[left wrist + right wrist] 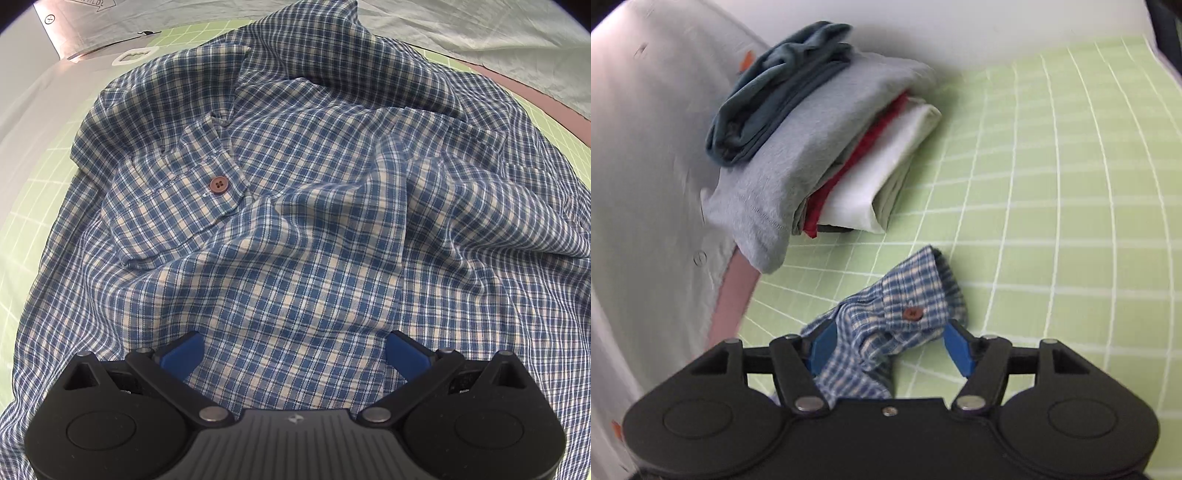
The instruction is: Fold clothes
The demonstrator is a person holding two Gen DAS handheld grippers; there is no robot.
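Note:
A blue and cream plaid shirt lies rumpled over a green grid mat and fills the left wrist view. One cuff with a brown button rests on it at left of centre. My left gripper hovers over the shirt's near part, open, its blue pads wide apart. In the right wrist view the shirt's other cuff, with its own brown button, lies on the mat between the spread jaws of my right gripper. The left pad touches the cloth, while the right pad stands clear of it.
A stack of folded clothes, dark teal on top, then grey, red and white, sits at the mat's far left. White cloth with orange spots covers the left side. A pale wrinkled sheet lies beyond the shirt.

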